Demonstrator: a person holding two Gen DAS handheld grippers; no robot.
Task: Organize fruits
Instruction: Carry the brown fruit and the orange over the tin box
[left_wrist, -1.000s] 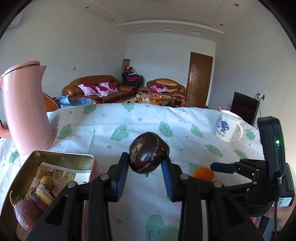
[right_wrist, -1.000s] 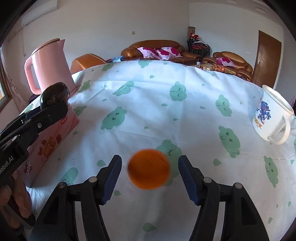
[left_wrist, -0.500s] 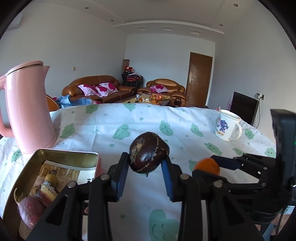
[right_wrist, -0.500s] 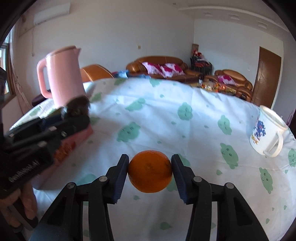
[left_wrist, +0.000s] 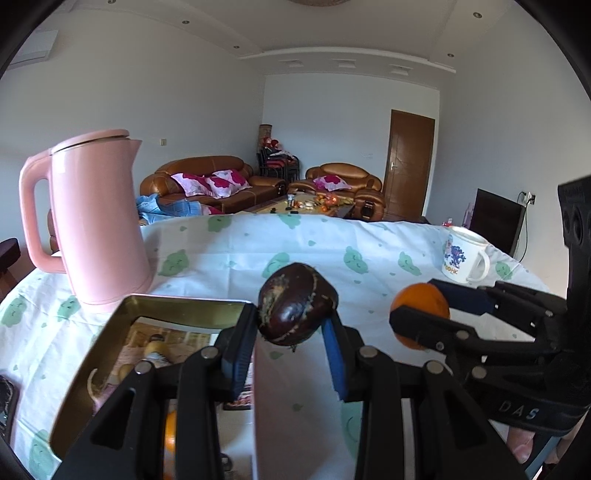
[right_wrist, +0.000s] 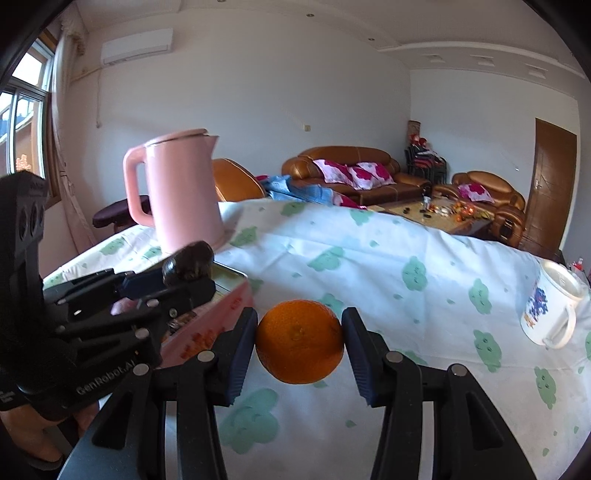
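My left gripper (left_wrist: 291, 354) is shut on a dark purple-brown fruit (left_wrist: 295, 308) and holds it above the right rim of an open pink tin (left_wrist: 96, 354) that holds other produce. My right gripper (right_wrist: 299, 350) is shut on an orange (right_wrist: 299, 345) and holds it above the tablecloth, just right of the tin (right_wrist: 207, 328). In the left wrist view the right gripper (left_wrist: 421, 321) with the orange (left_wrist: 421, 301) is at the right. In the right wrist view the left gripper (right_wrist: 184, 280) with the dark fruit (right_wrist: 188, 264) is at the left.
A tall pink kettle (left_wrist: 96, 225) stands behind the tin. A white printed mug (left_wrist: 463, 254) stands at the far right of the table (right_wrist: 369, 258), which has a white cloth with green shapes. Sofas and a door are beyond.
My right gripper closed on the orange and lifted it off the cloth toward the tin. My left gripper kept hold of the dark fruit and shifted over the tin's right rim.
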